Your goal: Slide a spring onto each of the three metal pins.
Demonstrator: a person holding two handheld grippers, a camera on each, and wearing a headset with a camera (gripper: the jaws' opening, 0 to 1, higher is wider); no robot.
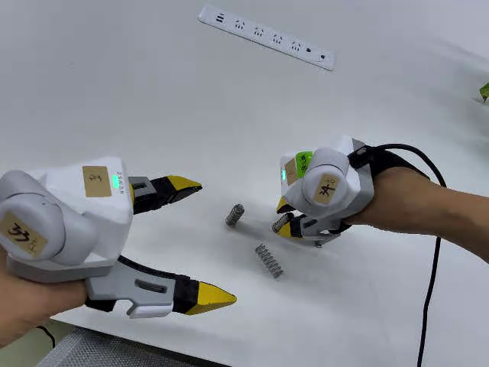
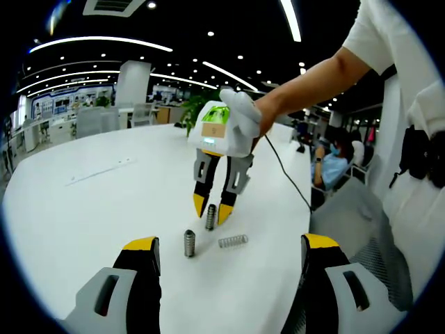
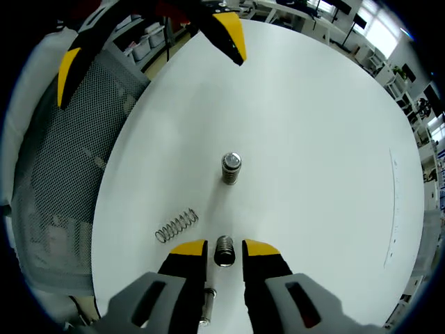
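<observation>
Item 1: right gripper point(image 3: 224, 245), fingers closed on a spring-covered pin point(image 3: 224, 252) gripped between the yellow tips, with a bare metal pin point(image 3: 206, 304) lying further back, under one finger. Item 2: left gripper point(image 1: 200, 240), fingers spread wide and holding nothing (its tips well apart from every part). Item 3: on the white table point(image 1: 153, 92), a second spring-covered pin point(image 3: 231, 168) stood just ahead of the right fingers, and a loose spring point(image 3: 176, 225) lay flat beside them, between the two grippers.
</observation>
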